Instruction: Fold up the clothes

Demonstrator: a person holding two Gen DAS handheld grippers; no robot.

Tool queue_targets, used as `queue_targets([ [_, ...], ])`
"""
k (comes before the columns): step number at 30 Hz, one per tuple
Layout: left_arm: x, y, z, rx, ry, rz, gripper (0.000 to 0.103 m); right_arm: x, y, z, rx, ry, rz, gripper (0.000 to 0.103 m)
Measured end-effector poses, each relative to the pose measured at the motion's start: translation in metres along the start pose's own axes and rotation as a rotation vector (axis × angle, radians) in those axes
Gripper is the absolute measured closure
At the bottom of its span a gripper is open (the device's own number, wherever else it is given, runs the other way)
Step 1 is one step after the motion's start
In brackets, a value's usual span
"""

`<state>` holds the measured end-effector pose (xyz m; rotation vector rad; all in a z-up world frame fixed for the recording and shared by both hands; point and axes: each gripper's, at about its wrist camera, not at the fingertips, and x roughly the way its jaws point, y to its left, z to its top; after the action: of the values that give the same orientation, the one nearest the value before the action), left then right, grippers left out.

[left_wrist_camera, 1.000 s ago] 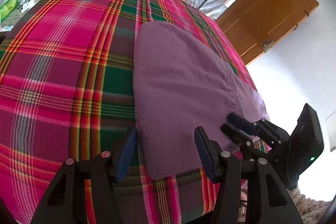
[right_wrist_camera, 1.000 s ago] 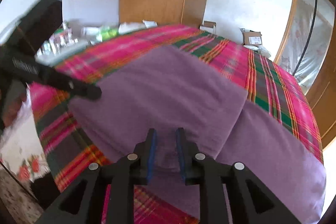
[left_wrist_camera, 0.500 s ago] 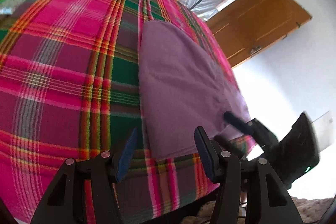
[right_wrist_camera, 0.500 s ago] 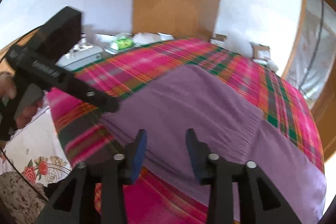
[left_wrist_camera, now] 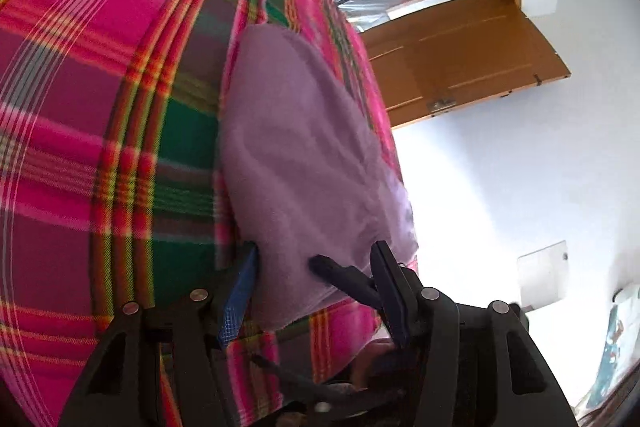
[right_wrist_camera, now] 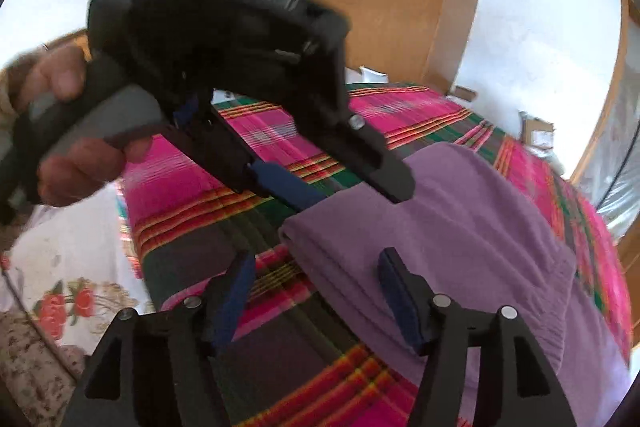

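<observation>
Now the right tongs [right_wrist_camera: 316,291] have just been opening and grasp nothing; the folded purple garment [right_wrist_camera: 460,227] lies on the plaid bed [right_wrist_camera: 192,179]. Left tongs [left_wrist_camera: 316,291] also stand released above its corner, so probably this fold is finished.

Purple garment [left_wrist_camera: 304,163] on plaid bedspread [left_wrist_camera: 100,107]

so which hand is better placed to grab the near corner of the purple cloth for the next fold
Probably the left. The left gripper is open with its fingertips right at the purple cloth's near corner. The right gripper, whose jaws have just been opening with nothing gripped, straddles the near edge further along.
</observation>
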<state>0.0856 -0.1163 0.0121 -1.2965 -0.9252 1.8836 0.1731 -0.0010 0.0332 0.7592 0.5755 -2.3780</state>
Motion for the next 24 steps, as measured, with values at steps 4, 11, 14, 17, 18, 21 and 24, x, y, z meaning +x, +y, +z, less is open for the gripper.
queue_targets([
  [4,0.002,-0.003,0.003,0.002,-0.003,-0.019,0.045,0.013,0.007,0.005,-0.020,0.036,-0.130,0.040],
  [11,0.006,-0.001,0.011,-0.018,-0.008,-0.028,0.045,0.023,0.005,0.011,0.013,0.058,-0.152,0.062],
  [14,0.004,-0.001,0.015,-0.011,-0.029,-0.007,0.042,0.024,0.006,0.012,0.009,0.060,-0.173,0.077],
  [17,0.000,0.003,0.021,-0.020,-0.068,0.017,0.039,0.024,0.002,0.013,0.022,0.062,-0.174,0.087],
  [18,-0.001,0.004,0.023,-0.014,-0.078,0.018,0.038,0.024,0.001,0.014,0.027,0.062,-0.170,0.088],
  [21,0.006,0.009,0.031,-0.032,-0.068,0.024,0.036,0.019,-0.003,0.017,0.056,0.040,-0.153,0.090],
  [24,0.016,0.016,0.040,-0.047,-0.046,0.025,0.036,0.008,-0.010,0.018,0.099,0.006,-0.124,0.090],
])
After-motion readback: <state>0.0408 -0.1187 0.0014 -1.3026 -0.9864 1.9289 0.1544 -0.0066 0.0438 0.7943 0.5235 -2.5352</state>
